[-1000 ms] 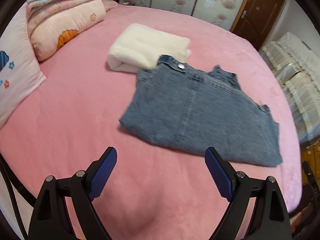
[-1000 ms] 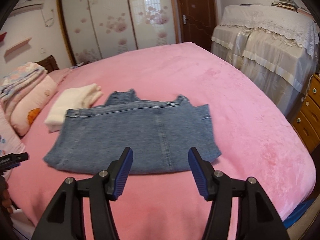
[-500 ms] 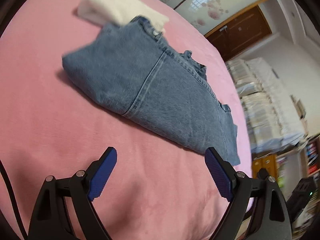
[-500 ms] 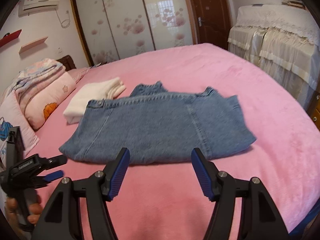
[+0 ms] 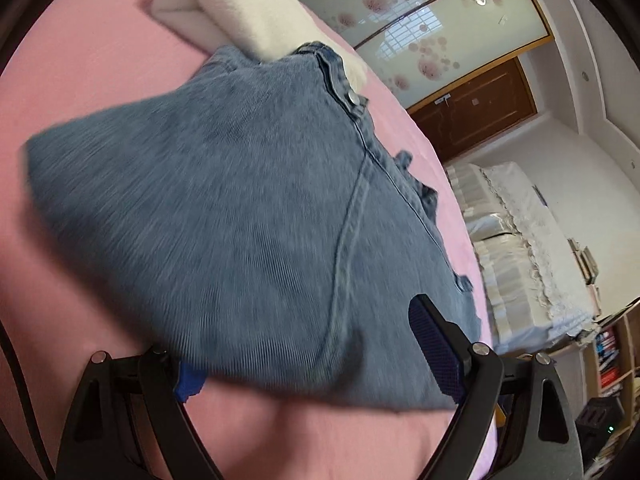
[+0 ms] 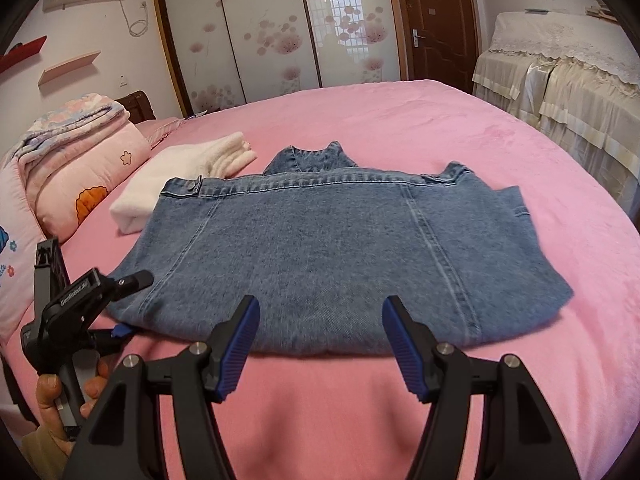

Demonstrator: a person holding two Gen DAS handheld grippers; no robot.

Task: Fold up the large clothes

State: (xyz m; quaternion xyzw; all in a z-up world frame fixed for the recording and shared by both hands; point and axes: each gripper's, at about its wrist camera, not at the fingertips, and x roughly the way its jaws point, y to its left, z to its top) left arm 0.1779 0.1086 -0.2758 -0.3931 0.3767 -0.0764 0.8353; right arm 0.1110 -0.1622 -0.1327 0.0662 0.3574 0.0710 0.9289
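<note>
The denim jacket (image 6: 340, 252) lies partly folded on the pink bed (image 6: 440, 128). Its near hem sits just ahead of the right gripper (image 6: 320, 344), whose fingers stand apart and hold nothing. The left gripper (image 5: 308, 356) is spread wide, one finger under the jacket's corner and one above, not pinching. Both should probably seat deep on the hem and close together, so that it lifts evenly.

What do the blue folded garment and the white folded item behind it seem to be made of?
Blue folded garment: likely denim, faded wash; lighter topstitched seams and a metal button show. White folded item: seemingly soft fleece or terry, matte and fuzzy; exact fabric unclear.
</note>
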